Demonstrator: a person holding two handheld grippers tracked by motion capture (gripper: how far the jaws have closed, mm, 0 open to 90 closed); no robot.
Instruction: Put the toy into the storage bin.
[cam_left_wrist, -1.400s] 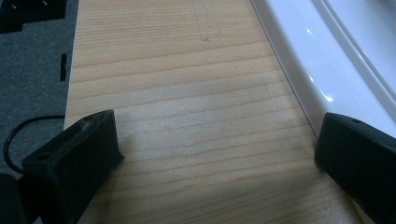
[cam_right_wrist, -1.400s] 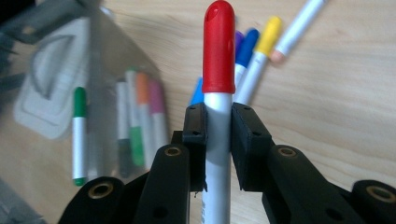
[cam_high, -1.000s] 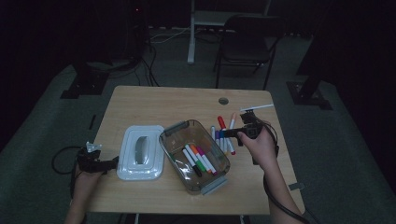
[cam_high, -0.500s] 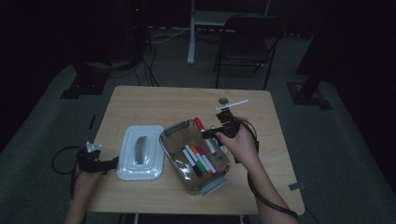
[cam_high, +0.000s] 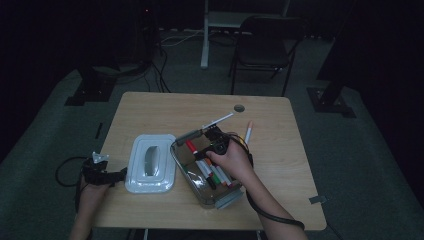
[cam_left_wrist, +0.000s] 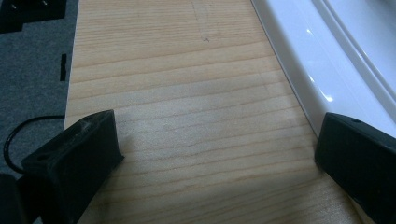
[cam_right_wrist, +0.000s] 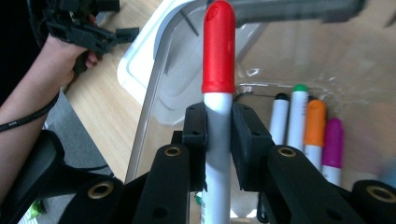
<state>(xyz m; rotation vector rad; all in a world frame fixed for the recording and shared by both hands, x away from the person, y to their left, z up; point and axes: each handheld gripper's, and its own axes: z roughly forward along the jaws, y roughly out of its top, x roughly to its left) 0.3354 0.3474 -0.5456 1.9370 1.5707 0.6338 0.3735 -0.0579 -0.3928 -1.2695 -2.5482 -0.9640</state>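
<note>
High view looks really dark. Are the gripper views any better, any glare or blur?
High view: dim, room black, table legible. Left gripper view: bright, glare spots on the white lid. Right gripper view: well lit, red-capped marker sharp in the right hand-held gripper, reflections on the clear bin, bottom edge soft.

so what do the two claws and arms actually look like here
Both claws are black: the right claw has blocky pads on arms with brass-ringed holes; the left claw has chunky wedge jaws. A black cable trails from the right one. Forearms are bare, no sleeves.
</note>
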